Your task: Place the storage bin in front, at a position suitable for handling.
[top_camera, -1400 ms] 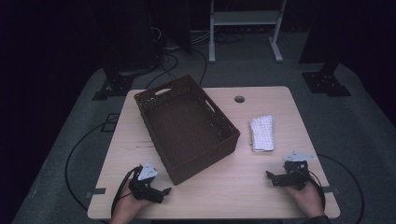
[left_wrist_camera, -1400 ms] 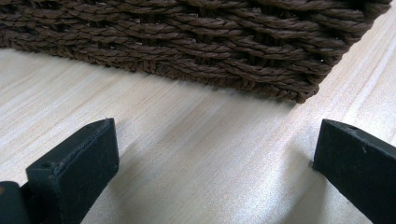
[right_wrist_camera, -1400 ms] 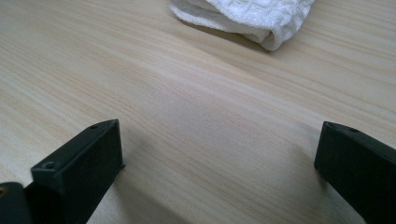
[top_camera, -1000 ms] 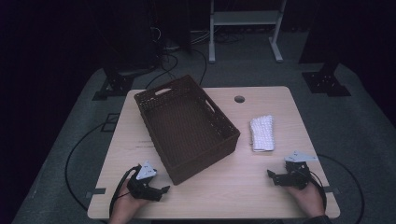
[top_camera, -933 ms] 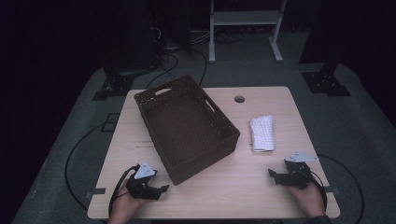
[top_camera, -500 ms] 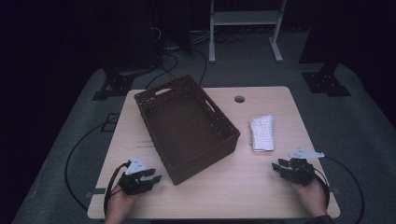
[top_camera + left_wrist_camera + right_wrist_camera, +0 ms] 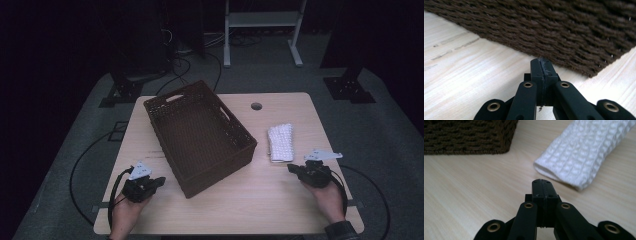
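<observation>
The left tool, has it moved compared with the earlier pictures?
Yes. In the high view the left tool has slid toward the table's left edge, away from the basket's near corner, and its tip now points more at the basket.

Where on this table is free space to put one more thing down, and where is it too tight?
Bare wood lies along the near table edge between the left gripper and right gripper, and left of the basket. It is tight between the basket and the white cloth, and near the round hole.
</observation>
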`<state>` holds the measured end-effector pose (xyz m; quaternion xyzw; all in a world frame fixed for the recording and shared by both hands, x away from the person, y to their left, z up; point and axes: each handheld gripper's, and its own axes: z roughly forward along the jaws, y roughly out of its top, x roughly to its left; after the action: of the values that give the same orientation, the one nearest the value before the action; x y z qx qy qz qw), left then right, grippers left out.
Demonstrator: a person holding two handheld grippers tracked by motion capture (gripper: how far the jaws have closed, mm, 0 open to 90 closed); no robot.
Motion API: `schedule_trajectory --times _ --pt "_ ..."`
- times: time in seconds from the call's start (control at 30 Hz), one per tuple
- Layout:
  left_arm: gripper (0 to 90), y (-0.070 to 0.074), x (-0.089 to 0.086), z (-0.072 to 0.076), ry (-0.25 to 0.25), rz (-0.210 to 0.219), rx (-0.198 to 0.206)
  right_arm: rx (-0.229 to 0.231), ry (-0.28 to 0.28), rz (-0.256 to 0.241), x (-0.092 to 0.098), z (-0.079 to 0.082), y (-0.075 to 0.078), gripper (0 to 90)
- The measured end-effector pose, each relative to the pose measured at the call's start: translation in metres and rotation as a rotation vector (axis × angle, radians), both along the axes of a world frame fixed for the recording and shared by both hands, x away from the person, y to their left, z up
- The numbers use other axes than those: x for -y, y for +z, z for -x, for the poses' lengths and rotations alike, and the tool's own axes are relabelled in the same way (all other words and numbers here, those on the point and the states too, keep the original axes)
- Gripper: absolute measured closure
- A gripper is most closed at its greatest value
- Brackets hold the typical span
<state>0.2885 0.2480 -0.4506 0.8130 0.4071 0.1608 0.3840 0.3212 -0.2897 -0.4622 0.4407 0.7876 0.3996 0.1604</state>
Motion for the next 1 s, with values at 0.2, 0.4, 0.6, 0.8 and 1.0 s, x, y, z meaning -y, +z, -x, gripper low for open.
schedule_trajectory --times 0.2,0.4,0.6,0.8,1.0 --pt "89.9 0.004 -0.004 -0.004 0.011 0.023 0.007 0.013 0.024 -0.035 -0.004 -0.012 0.007 89.7" --pt "89.3 0.014 -0.005 -0.011 0.03 0.031 0.038 0.045 0.056 -0.058 -0.012 -0.026 0.018 89.7" --pt "87.1 0.022 -0.003 -0.016 0.062 0.035 0.068 0.055 0.089 -0.061 -0.022 -0.043 0.025 89.7" --pt "87.1 0.029 -0.002 -0.025 0.082 0.029 0.086 0.064 0.123 -0.065 -0.034 -0.06 0.028 89.7" --pt "87.6 0.034 0.0 -0.039 0.102 0.02 0.096 0.073 0.163 -0.071 -0.047 -0.077 0.032 89.7"
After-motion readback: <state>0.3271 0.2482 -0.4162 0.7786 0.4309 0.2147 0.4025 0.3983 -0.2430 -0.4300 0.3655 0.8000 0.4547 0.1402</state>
